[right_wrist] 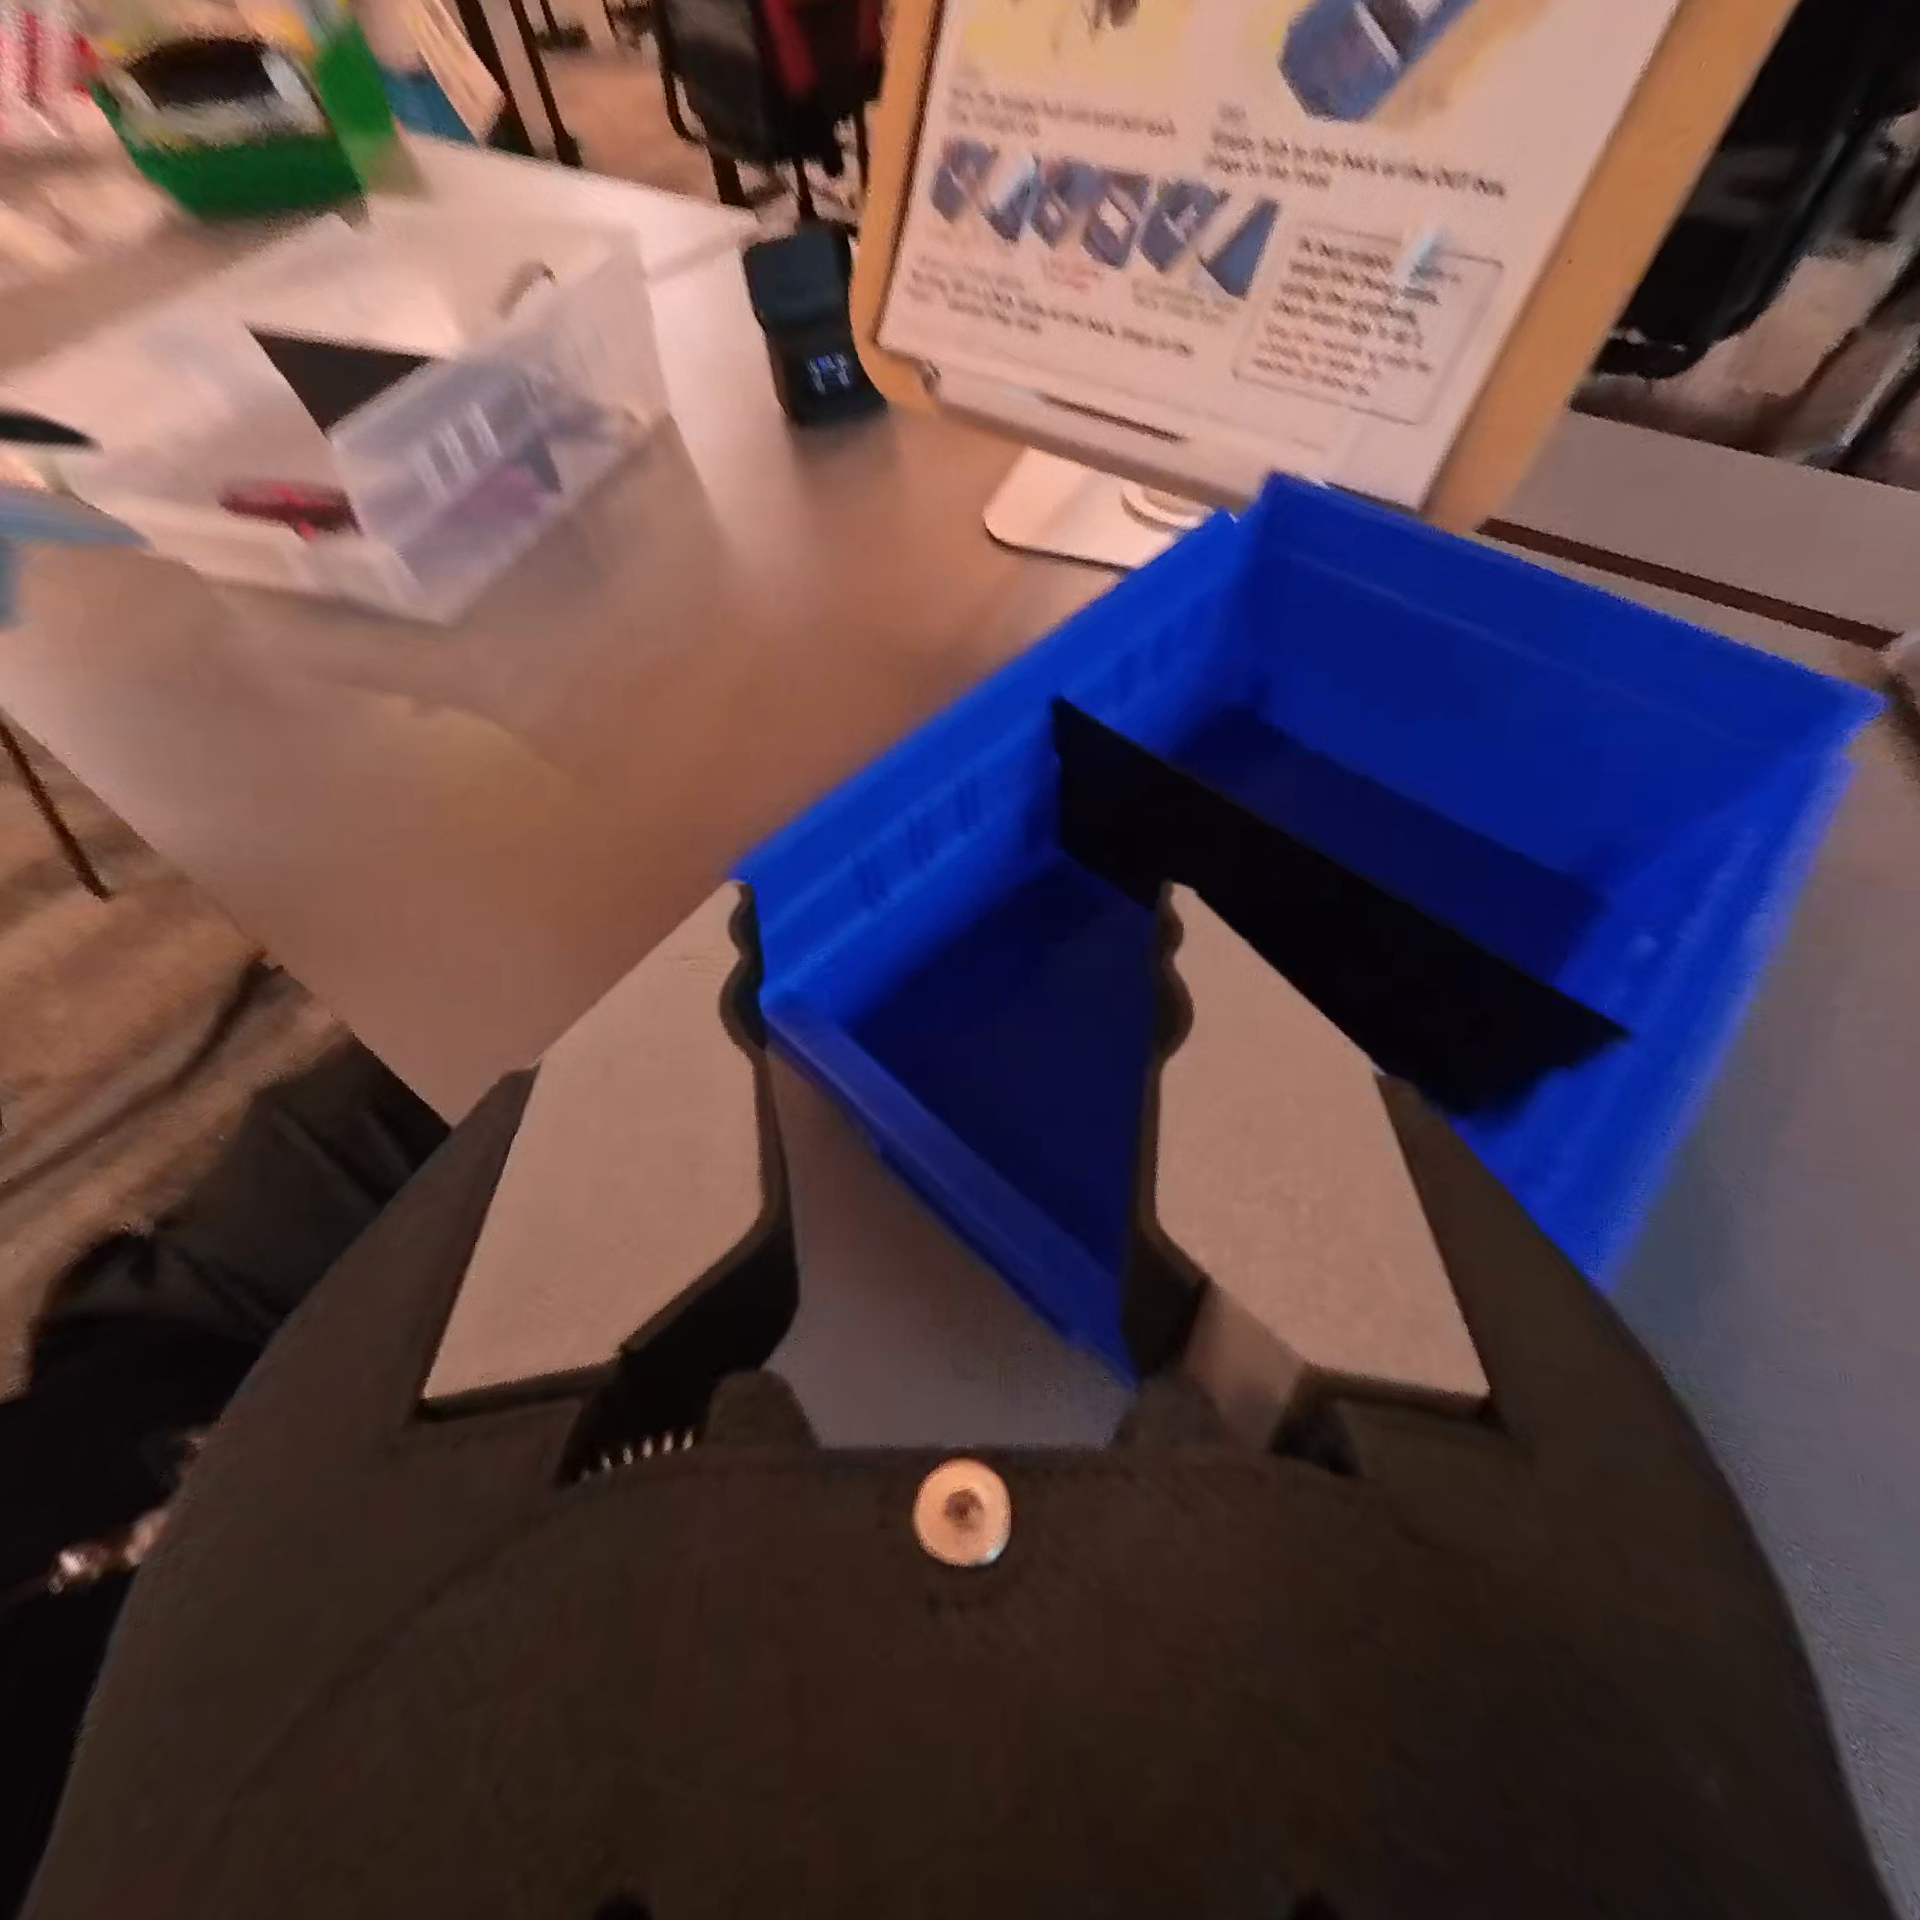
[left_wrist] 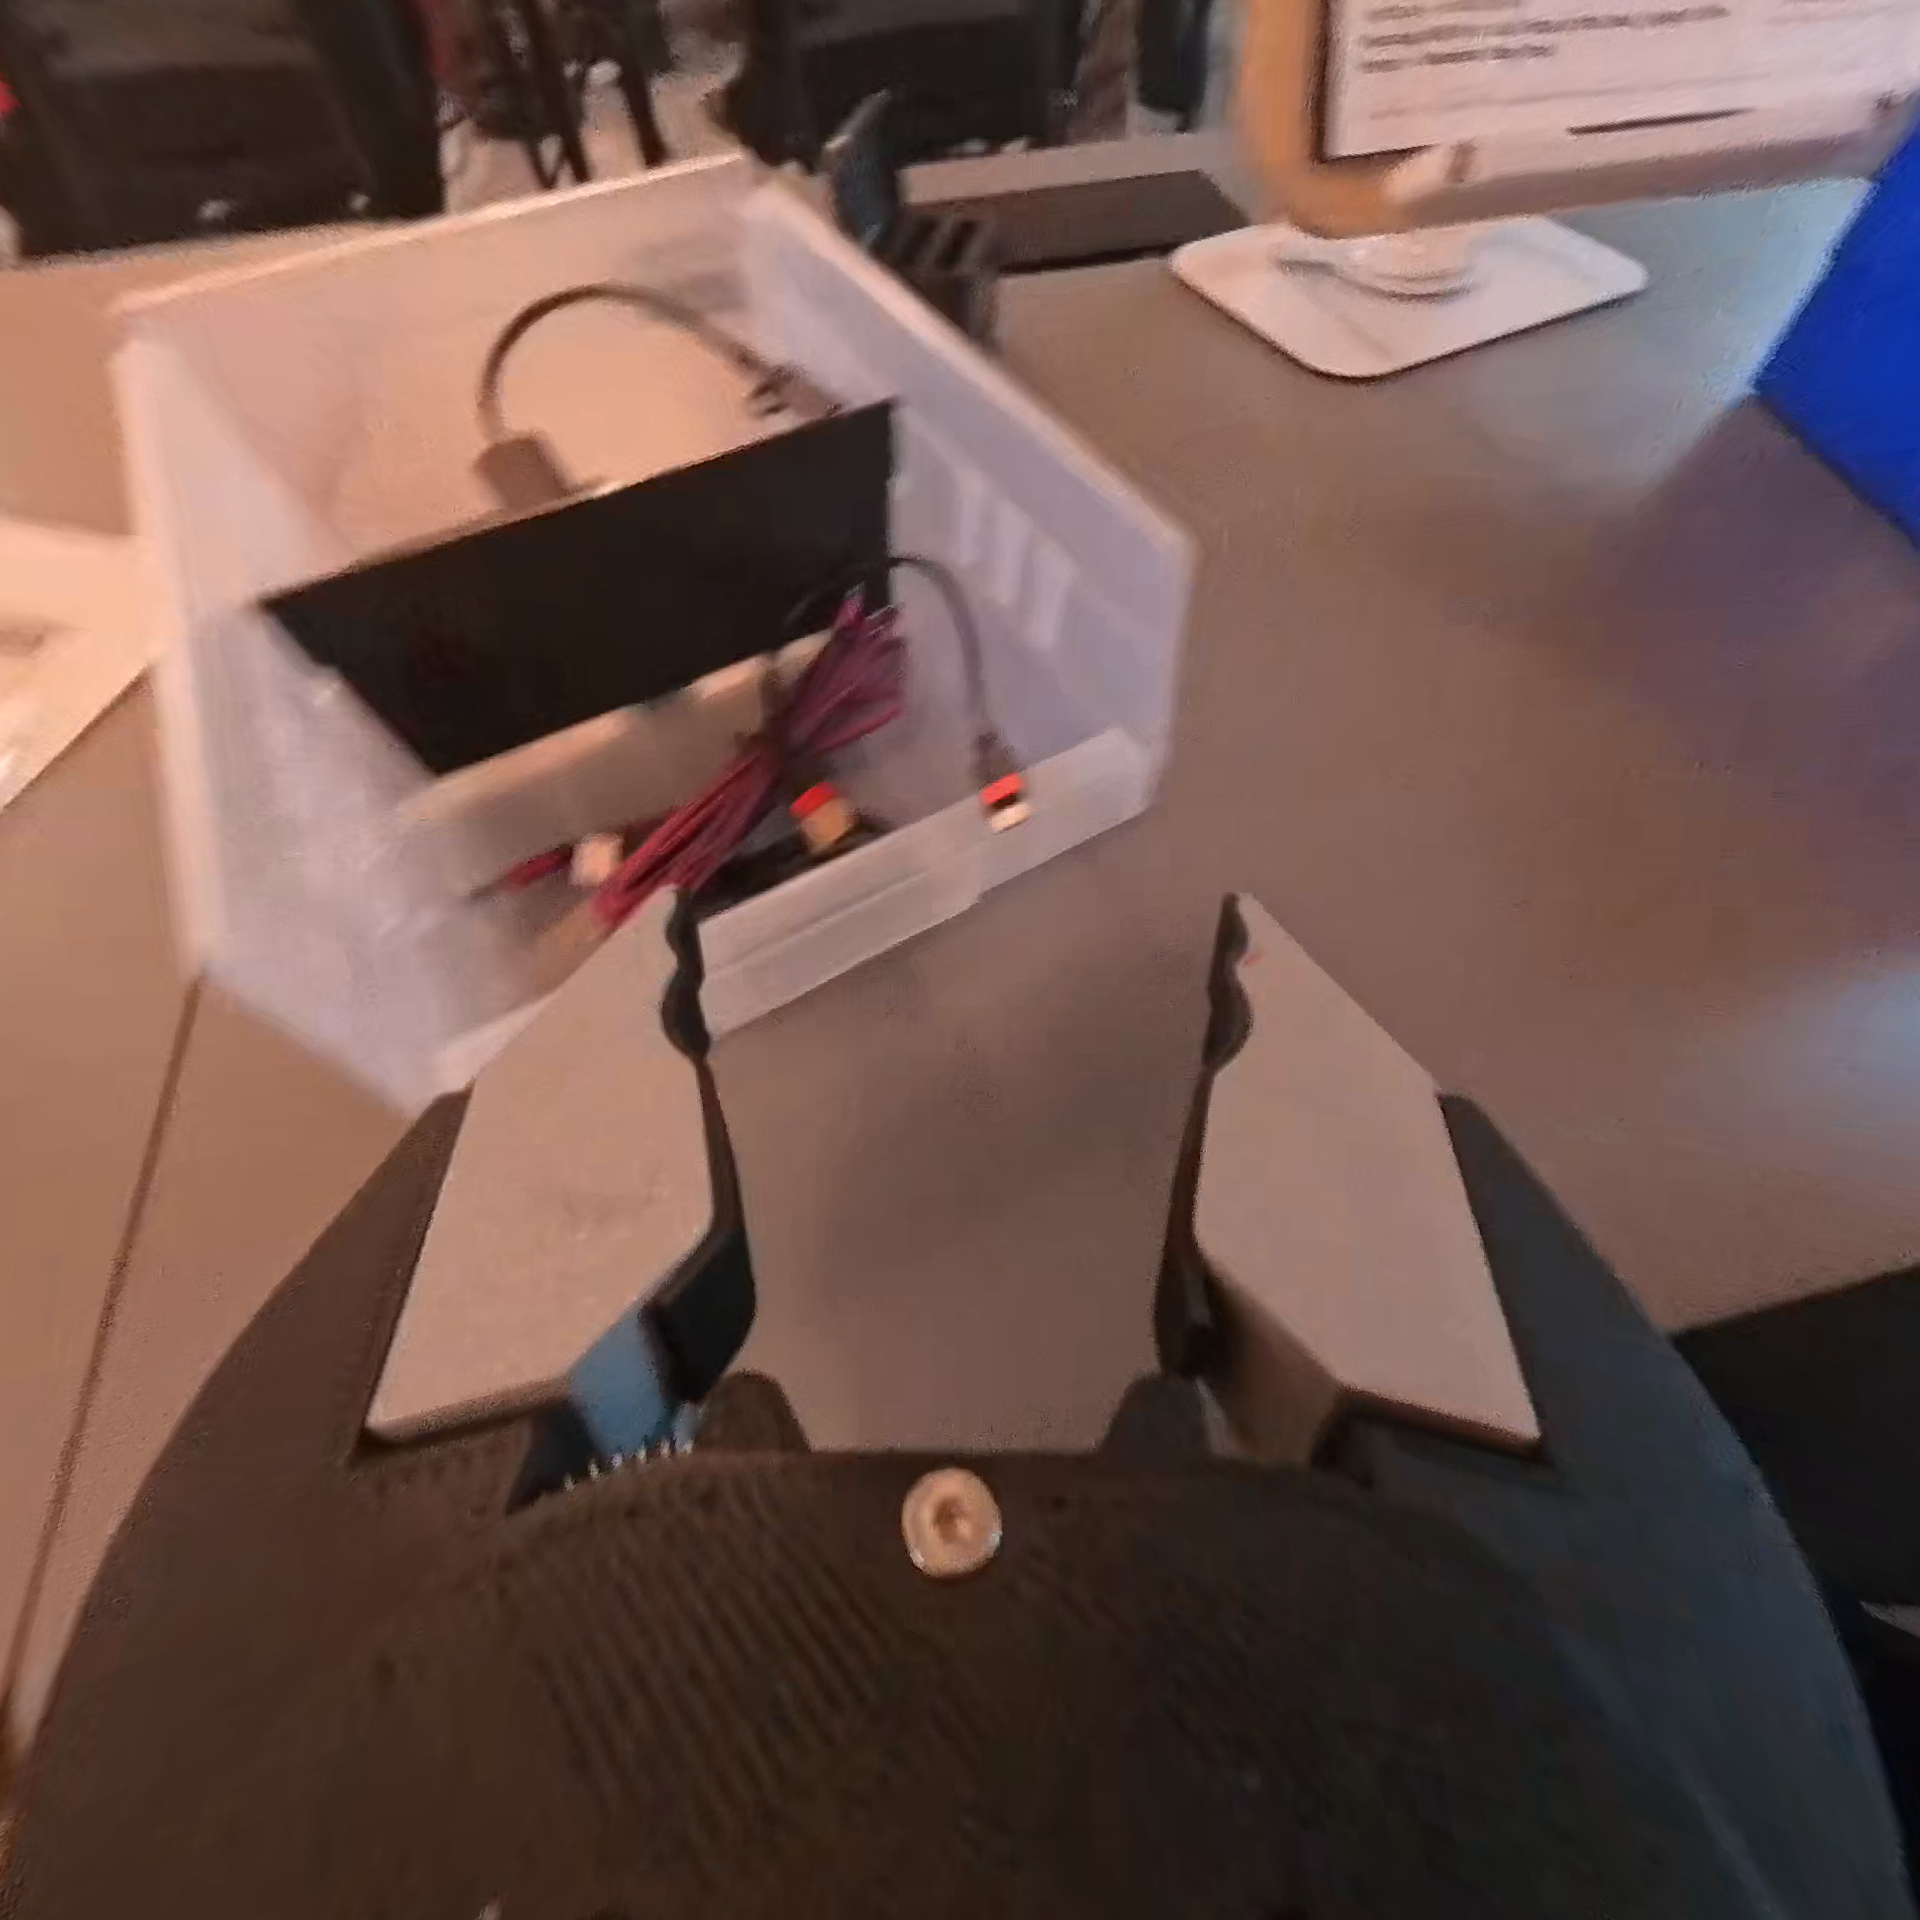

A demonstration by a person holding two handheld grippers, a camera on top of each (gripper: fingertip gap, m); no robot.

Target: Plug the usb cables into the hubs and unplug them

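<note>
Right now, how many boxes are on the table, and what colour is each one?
Clear boxes: 1, the clear box with cables inside
Blue boxes: 1, the blue box with nothing visible inside
Total: 2 boxes, each with a black divider across it

Grey desk (right_wrist: 582, 727) w/ clear plastic bin (left_wrist: 1049, 582), blue plastic bin (right_wrist: 1558, 665) w/ black divider (right_wrist: 1299, 894), wood-framed instruction sheet on white stand (right_wrist: 1226, 208) behind.
</note>
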